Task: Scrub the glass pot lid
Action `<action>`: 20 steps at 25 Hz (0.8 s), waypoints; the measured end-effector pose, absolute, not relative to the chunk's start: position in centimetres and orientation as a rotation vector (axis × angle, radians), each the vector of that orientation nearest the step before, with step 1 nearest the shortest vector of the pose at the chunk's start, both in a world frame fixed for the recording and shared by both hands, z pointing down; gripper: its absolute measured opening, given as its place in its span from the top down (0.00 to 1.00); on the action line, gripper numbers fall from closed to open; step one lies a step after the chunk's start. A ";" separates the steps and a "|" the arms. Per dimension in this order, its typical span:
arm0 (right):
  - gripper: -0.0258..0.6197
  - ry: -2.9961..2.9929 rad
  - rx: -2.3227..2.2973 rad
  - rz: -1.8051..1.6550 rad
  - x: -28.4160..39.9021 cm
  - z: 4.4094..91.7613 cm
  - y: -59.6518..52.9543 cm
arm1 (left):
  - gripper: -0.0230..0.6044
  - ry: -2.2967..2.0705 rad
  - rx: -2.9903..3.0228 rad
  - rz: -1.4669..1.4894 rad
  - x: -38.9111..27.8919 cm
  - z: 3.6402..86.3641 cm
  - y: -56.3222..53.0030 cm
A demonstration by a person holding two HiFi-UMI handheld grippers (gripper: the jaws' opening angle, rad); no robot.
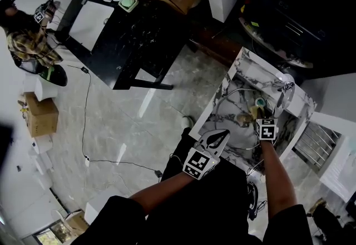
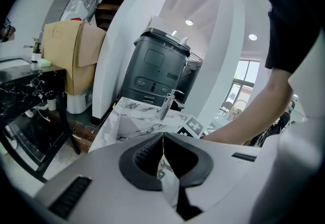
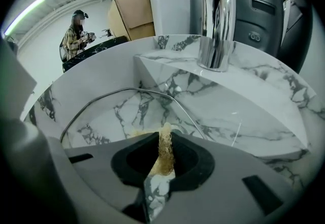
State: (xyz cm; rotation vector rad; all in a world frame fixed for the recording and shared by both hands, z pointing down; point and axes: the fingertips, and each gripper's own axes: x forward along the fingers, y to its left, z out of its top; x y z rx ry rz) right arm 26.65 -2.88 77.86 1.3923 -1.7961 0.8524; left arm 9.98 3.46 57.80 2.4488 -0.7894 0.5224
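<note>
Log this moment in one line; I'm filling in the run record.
left gripper: shut, empty | right gripper: shut on scrub pad | glass lid: in marble sink

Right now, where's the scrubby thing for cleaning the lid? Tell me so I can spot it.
Find the white marble sink with the shiny tap, where the glass lid with a thin metal rim lies. Near that lid, the right gripper is shut on the scrubber. It is the only fuzzy, yellow-brown thing there.

Marbled sink [image 3: 101,83], chrome tap [image 3: 216,14], glass lid [image 3: 127,114], fibrous scrubber [image 3: 165,149].
</note>
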 end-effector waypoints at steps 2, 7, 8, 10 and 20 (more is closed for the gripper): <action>0.86 -1.781 1.397 0.850 27.0 77.9 -2.7 | 0.93 -0.789 2.452 0.523 10.1 57.8 3.6; 0.86 -1.732 1.402 0.855 27.6 77.8 -1.3 | 0.93 -0.781 2.457 0.499 10.0 57.5 4.3; 0.86 -1.726 1.405 0.858 27.8 77.8 -1.0 | 0.93 -0.780 2.462 0.499 10.0 57.5 4.5; 0.86 -1.716 1.410 0.866 28.0 77.9 -0.5 | 0.93 -0.779 2.463 0.495 9.9 57.5 4.7; 0.86 -1.660 1.420 0.880 28.1 77.5 2.4 | 0.93 -0.753 2.468 0.467 9.2 56.9 6.1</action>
